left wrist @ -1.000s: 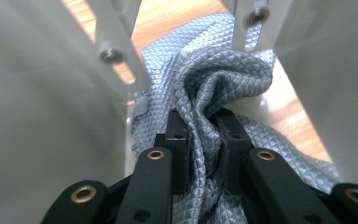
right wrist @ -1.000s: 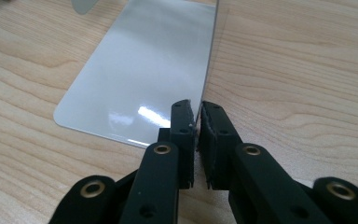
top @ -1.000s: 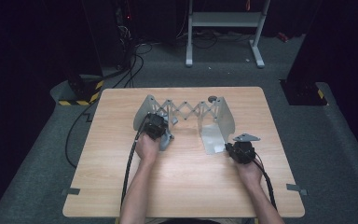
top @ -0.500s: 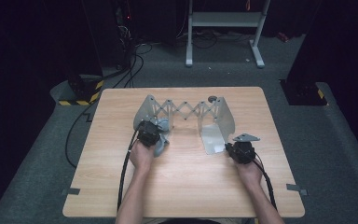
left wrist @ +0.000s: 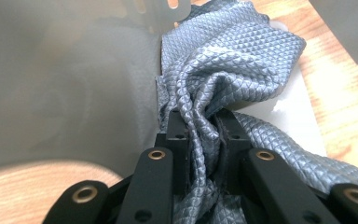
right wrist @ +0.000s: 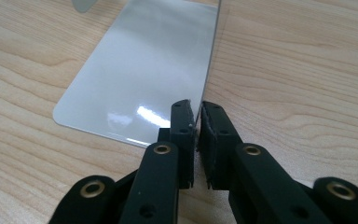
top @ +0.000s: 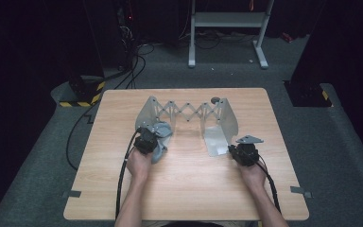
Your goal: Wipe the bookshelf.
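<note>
Left gripper (left wrist: 200,126): jaws pinched on a bunched grey cloth (left wrist: 223,60)
Right gripper (right wrist: 198,116): jaws nearly shut on the upright edge of a metal plate (right wrist: 140,70)
Cloth: against the rack's (top: 189,111) left plate, on the table (top: 189,189)

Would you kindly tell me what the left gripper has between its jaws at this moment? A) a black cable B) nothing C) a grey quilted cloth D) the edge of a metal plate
C: in the left gripper view the left gripper has its jaws pinched on a bunched fold of the grey quilted cloth, beside the metal rack.
</note>
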A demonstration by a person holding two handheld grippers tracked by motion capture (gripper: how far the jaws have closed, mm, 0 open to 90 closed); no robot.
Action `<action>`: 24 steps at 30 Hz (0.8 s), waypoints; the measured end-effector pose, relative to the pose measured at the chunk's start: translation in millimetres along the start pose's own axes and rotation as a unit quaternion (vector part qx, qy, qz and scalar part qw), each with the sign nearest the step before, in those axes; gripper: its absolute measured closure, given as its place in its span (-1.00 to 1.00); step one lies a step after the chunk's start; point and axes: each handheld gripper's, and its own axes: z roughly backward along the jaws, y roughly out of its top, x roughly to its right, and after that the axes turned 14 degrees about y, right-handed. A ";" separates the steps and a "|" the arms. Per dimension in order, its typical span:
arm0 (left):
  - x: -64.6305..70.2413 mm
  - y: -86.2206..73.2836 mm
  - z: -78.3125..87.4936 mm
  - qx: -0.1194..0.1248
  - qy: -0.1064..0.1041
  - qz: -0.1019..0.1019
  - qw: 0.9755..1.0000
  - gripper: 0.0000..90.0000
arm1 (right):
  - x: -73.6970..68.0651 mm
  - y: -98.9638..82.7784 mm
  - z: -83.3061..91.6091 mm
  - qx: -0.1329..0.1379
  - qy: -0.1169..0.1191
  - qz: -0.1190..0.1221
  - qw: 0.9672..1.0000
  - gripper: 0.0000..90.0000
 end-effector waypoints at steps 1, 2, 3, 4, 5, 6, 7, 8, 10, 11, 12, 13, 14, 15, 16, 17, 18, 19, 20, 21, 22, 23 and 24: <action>0.1 -1.3 1.1 0.001 0.002 0.000 1.000 0.73 | 0.0 0.0 0.0 0.000 0.000 0.000 1.000 0.87; 0.2 -2.3 2.1 0.002 0.003 -0.001 1.000 0.74 | -0.1 0.0 0.0 0.000 0.000 0.000 1.000 0.87; 0.1 -3.3 3.1 0.002 0.003 -0.002 1.000 0.74 | -0.2 0.0 0.0 0.000 0.000 0.000 1.000 0.87; 0.0 -4.7 4.6 0.004 0.004 -0.002 1.000 0.74 | -0.3 0.0 0.0 0.000 -0.001 0.001 1.000 0.87; -0.1 -6.0 5.8 0.005 0.005 -0.002 1.000 0.75 | -0.4 0.0 -0.1 0.000 -0.001 0.001 1.000 0.87; -0.7 -7.8 7.1 0.007 0.005 0.000 1.000 0.75 | -0.4 0.0 -0.1 0.000 -0.001 0.001 1.000 0.87; -1.7 -9.9 8.5 0.010 0.005 0.003 1.000 0.75 | -0.4 0.0 0.0 0.000 -0.001 0.001 1.000 0.87; -2.5 -11.9 9.4 0.012 0.004 0.006 1.000 0.76 | -0.2 -0.1 0.0 0.000 -0.001 0.001 1.000 0.87; -5.3 -17.1 11.6 0.017 0.000 0.020 1.000 0.76 | 0.0 -0.1 0.0 0.001 0.000 -0.001 1.000 0.87; -6.8 -19.2 12.7 0.020 -0.002 0.027 0.999 0.77 | 0.2 -0.1 0.1 0.000 0.000 0.000 1.000 0.87; -7.9 -21.0 13.7 0.022 -0.004 0.031 0.999 0.77 | 0.1 -0.1 0.1 0.000 0.000 0.000 1.000 0.87; -8.9 -22.4 15.1 0.023 -0.004 0.034 0.999 0.77 | 0.0 -0.1 0.1 0.000 0.000 0.000 1.000 0.87; -9.5 -23.0 16.1 0.023 -0.005 0.034 0.999 0.77 | 0.0 -0.1 0.1 0.000 0.000 0.000 1.000 0.87; -9.8 -23.7 18.0 0.027 -0.002 0.036 0.999 0.78 | 0.1 -0.1 0.1 0.000 0.000 0.000 1.000 0.87; -10.5 -24.0 20.1 0.030 0.001 0.036 0.999 0.78 | 0.3 -0.1 0.2 0.000 0.001 -0.001 1.000 0.87; -11.2 -24.0 21.8 0.033 0.003 0.037 0.999 0.78 | 0.5 -0.1 0.2 0.000 0.002 -0.002 1.000 0.87; -12.5 -24.0 24.9 0.038 0.005 0.039 0.998 0.79 | 0.5 -0.1 0.3 0.000 0.002 -0.002 1.000 0.87; -13.4 -23.9 26.9 0.041 0.006 0.040 0.998 0.79 | 0.8 -0.1 0.3 0.000 0.002 0.001 1.000 0.87; -14.9 -23.8 29.5 0.044 0.008 0.038 0.998 0.79 | 0.8 -0.1 0.3 0.000 0.002 0.001 1.000 0.87; -16.6 -23.4 32.6 0.048 0.010 0.039 0.998 0.79 | 0.7 -0.2 0.3 0.000 0.002 0.000 1.000 0.87; -18.2 -23.1 34.8 0.051 0.011 0.040 0.998 0.79 | 0.8 -0.2 0.4 0.000 0.002 0.000 1.000 0.87; -20.3 -23.0 37.0 0.054 0.011 0.042 0.998 0.79 | 0.8 -0.2 0.4 0.000 0.002 0.000 1.000 0.87; -21.6 -22.9 38.5 0.057 0.011 0.046 0.997 0.79 | 0.7 -0.2 0.4 0.000 0.002 0.000 1.000 0.87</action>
